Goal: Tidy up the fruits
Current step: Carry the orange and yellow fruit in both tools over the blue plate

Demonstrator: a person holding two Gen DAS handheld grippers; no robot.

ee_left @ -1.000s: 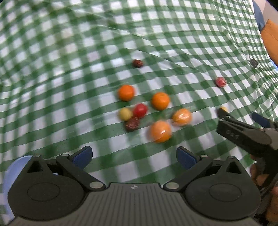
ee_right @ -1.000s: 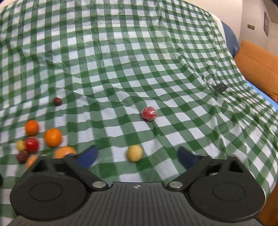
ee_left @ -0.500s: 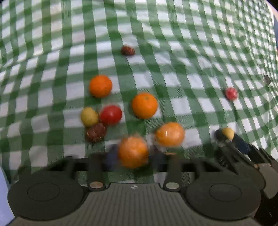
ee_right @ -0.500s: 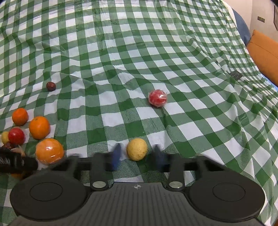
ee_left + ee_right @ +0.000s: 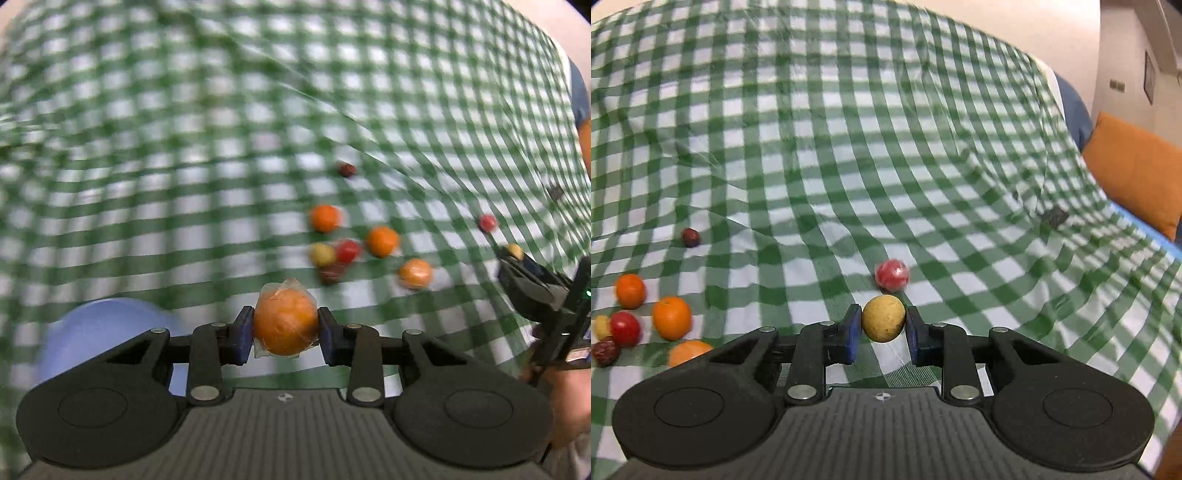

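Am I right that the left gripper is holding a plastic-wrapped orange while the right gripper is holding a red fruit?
Not quite. The right gripper holds a yellow fruit, as the right wrist view shows; the red fruit lies on the cloth beyond it. The left gripper does hold the plastic-wrapped orange.

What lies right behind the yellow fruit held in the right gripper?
In the right wrist view, a red fruit lies on the checked cloth just behind the yellow fruit in the right gripper. The cloth directly under the yellow fruit is hidden.
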